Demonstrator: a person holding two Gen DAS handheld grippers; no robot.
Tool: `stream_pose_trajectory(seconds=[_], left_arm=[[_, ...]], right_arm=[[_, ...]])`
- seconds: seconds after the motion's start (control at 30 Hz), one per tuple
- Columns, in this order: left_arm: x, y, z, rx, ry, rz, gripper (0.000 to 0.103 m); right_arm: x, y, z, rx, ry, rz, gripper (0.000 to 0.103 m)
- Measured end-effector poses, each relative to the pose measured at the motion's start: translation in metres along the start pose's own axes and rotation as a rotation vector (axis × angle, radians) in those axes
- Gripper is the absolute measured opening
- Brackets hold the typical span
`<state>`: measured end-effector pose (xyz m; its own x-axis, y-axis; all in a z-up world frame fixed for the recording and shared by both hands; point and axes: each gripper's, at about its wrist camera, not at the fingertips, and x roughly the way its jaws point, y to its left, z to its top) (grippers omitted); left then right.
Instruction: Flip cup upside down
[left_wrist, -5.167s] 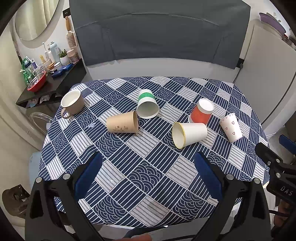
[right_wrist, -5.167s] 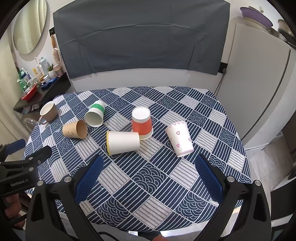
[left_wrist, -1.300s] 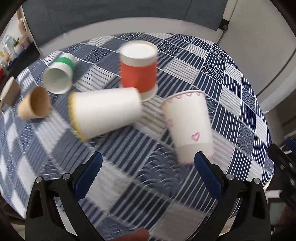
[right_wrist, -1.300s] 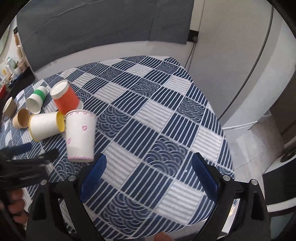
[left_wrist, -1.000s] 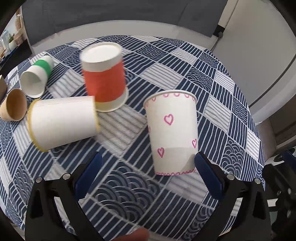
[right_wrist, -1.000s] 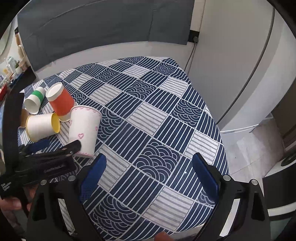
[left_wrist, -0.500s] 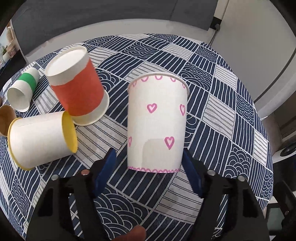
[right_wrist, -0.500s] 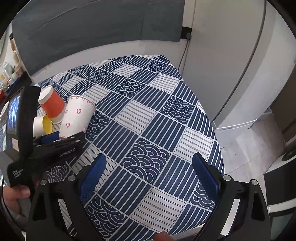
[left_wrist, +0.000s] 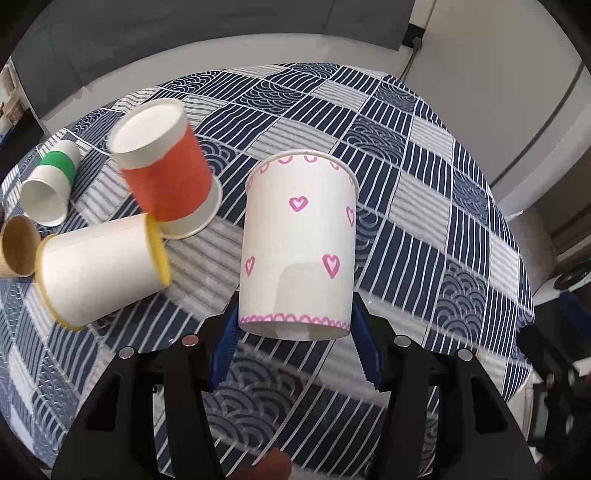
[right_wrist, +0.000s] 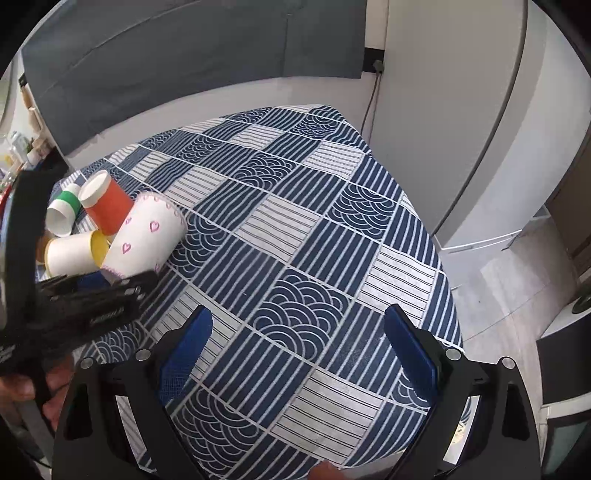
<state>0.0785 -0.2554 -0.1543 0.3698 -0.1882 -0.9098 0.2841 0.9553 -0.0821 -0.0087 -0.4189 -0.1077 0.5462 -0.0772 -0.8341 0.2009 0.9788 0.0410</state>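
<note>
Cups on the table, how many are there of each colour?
White with pink hearts: 1
Orange: 1
White with yellow rim: 1
White with green band: 1
Brown: 1
Total: 5 cups

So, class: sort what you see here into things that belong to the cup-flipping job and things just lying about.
Job in hand:
- heart cup
- left gripper, closed on its base

Lying about:
- orange cup
- yellow-rimmed cup
- green-banded cup
- brown cup
- right gripper, open

paper cups: 5 (left_wrist: 297, 247) | grippers: 2 (left_wrist: 293, 354) | table: 1 (right_wrist: 332, 236)
</note>
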Motion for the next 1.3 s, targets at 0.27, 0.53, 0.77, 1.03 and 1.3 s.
stream_pose_trajectory(seconds=[0.27, 0.53, 0.77, 1.03, 1.3], left_arm=[[-0.031, 0.016, -0.012, 0.047, 0.038, 0.059, 0.057], [-0.046, 0.015, 0.006, 0.039, 0.008, 0.065, 0.058], [-0.063, 0.017, 0.009, 0.047, -0.026, 0.064, 0.080], [-0.102, 0.041, -0.001, 0.044, -0.095, 0.105, 0.094], [-0.144, 0.076, -0.021, 0.018, -0.116, 0.100, 0.097]], right_arm=[[-0.002, 0.015, 0.007, -0.018, -0.026, 0.057, 0.090], [-0.005, 0.016, 0.013, -0.014, -0.042, 0.071, 0.090], [-0.009, 0.017, 0.013, -0.011, -0.034, 0.051, 0.090], [-0.032, 0.041, 0.015, -0.015, -0.044, 0.070, 0.091], [-0.062, 0.075, 0.017, -0.015, -0.037, 0.069, 0.094]])
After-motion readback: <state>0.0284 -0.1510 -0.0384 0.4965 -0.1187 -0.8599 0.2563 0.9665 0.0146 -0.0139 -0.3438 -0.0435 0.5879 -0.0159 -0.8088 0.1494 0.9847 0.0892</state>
